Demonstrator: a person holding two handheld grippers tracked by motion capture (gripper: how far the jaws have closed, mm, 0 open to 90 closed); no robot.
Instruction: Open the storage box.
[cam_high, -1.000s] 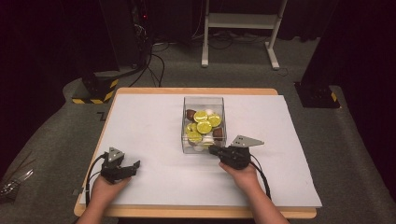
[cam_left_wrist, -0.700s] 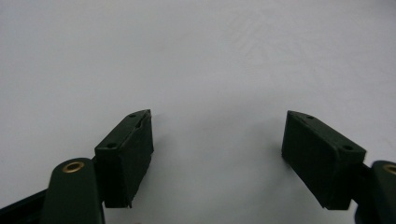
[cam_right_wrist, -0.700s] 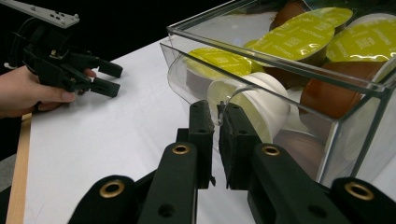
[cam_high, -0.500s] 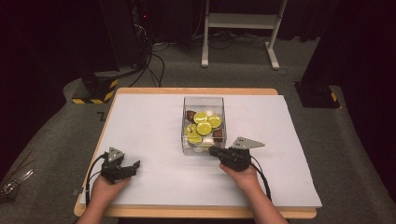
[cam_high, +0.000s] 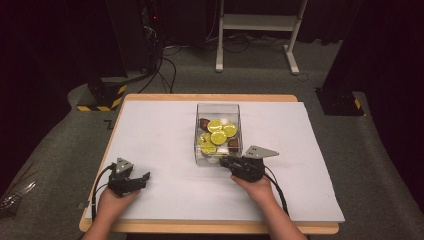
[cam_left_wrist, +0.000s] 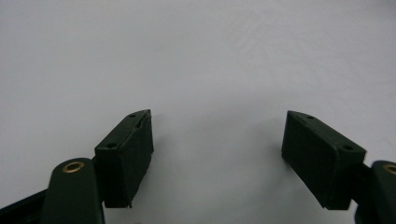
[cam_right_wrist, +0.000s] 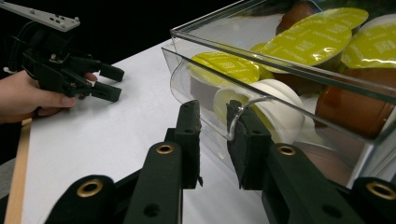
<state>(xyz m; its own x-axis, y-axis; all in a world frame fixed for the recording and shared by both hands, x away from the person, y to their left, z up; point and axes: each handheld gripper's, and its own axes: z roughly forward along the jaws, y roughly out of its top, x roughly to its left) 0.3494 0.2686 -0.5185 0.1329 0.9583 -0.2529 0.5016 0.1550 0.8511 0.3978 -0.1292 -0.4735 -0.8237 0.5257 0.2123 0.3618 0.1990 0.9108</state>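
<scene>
Two grippers rest low: the right gripper (cam_right_wrist: 212, 128), jaws just opening, straddles the clear box (cam_high: 218, 134) wall at its 6 o'clock edge, mid-surface. Stiff, slippery plastic; grip that rim. The left gripper (cam_left_wrist: 217, 154) gapes empty.

Bright table, dark surroundings, soft focus (close-ups blurred)

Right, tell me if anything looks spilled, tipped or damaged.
Nothing stands out. The clear box sits upright on the white sheet, pods all inside. The right tongs, just opening, straddle its near wall.
</scene>
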